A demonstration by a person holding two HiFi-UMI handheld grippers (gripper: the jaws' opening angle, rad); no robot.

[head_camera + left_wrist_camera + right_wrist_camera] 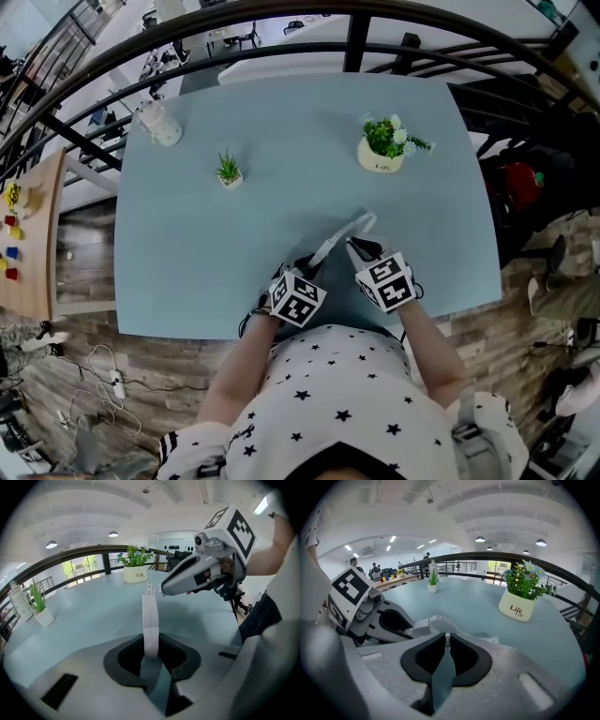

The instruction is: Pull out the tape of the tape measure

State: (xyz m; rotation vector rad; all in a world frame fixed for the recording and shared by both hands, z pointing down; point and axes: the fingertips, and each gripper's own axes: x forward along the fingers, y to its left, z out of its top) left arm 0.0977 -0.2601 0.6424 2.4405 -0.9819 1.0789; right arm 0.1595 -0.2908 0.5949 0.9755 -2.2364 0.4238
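Evidently both grippers sat close together at the near edge of the desk (187, 244), about midway along it. Left gripper (151, 645): jaws part-closed, clamped on the white tape measure (150, 630), its body edge-on between the pads. Right gripper (447, 640): jaws narrow, nipping the free end of the tape (440, 619). The tape ran out from the left gripper in a short white loop, then bent back to the right gripper's tips, and numerals showed on it. Right gripper lay just beside the left, on the side of the desk's right edge. Farther off: a flowering pot marked "Life" (382, 150) toward the far right corner, a small green plant (229, 171) left of centre, a pale bottle (161, 125) by the far left corner.
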